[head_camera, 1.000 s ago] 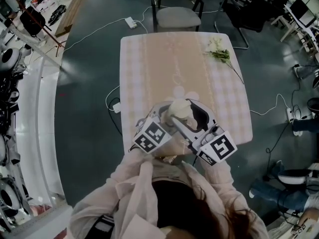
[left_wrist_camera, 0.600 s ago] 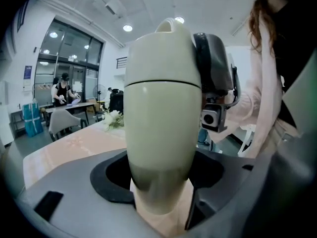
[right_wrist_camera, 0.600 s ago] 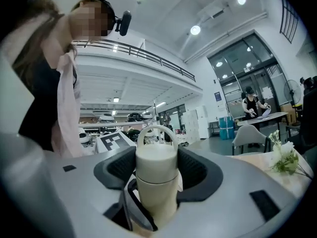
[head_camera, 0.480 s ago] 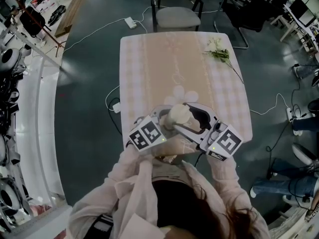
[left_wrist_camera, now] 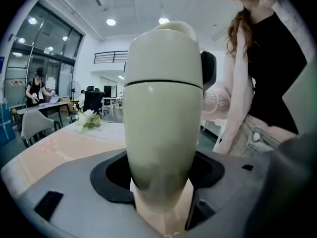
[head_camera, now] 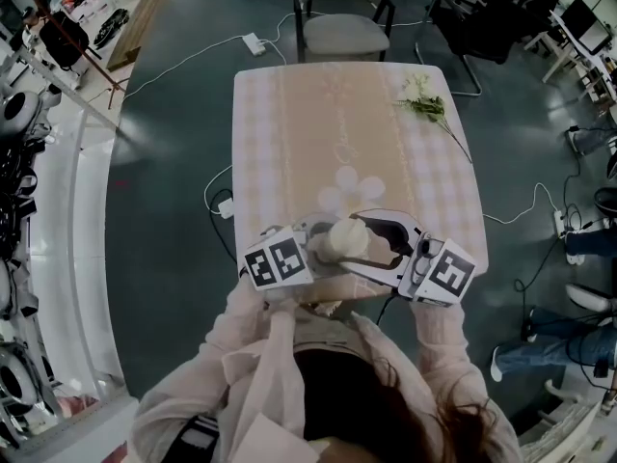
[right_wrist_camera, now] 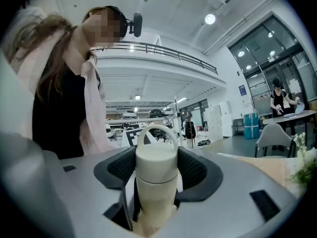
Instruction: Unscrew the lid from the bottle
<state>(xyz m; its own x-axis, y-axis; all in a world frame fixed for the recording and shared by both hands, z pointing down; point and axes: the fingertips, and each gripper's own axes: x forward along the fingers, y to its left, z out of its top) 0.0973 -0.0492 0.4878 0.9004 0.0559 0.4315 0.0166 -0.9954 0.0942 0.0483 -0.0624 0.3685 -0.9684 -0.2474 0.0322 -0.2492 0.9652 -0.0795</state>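
Right gripper view: claw [right_wrist_camera: 156, 173] on lid [right_wrist_camera: 156, 162]

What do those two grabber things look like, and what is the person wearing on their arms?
Both are light grey plastic claws, the left gripper and the right gripper. Curved black pads line the jaws. Each carries a white box with black square patterns: the left cube and the right cube. The arms wear loose, pale pink sleeves.

Cream bottle [left_wrist_camera: 161, 143] and matching lid [right_wrist_camera: 156, 161]; tablecloth [head_camera: 258, 133] checked pale pink and white.
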